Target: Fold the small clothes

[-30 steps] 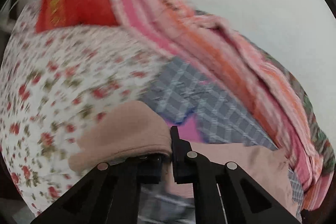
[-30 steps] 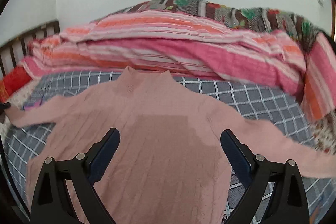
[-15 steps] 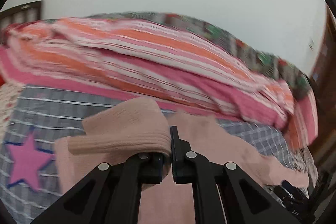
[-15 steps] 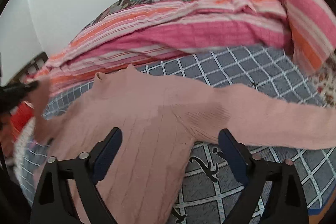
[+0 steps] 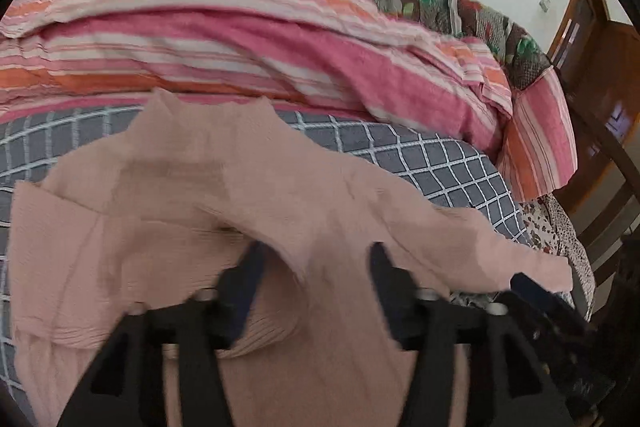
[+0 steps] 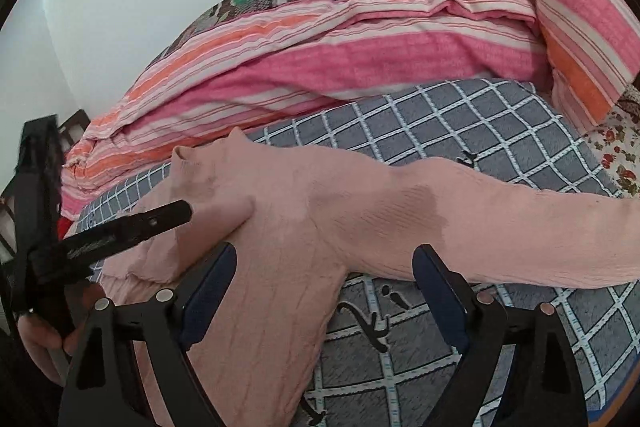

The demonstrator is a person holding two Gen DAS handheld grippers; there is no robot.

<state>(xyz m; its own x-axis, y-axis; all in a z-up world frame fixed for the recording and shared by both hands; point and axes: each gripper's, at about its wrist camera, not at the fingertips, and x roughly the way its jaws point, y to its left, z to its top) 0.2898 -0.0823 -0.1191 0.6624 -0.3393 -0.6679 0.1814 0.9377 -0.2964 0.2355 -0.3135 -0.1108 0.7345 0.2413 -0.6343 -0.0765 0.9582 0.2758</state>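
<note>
Pale pink ribbed knit sweater [image 6: 280,267] spread flat on grey white-checked blanket [image 6: 480,123], collar toward 12 o'clock, one sleeve folded across chest. Left gripper [image 5: 316,267] just been opening, sleeve slipping free between jaws. Right gripper [image 6: 324,275] spread wide, empty, above hem. Pink-orange striped quilt [image 6: 360,67] bunched at 12 o'clock.

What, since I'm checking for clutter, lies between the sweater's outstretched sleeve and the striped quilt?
Only grey checked blanket separates sleeve and striped quilt, clearest in the right wrist view.
</note>
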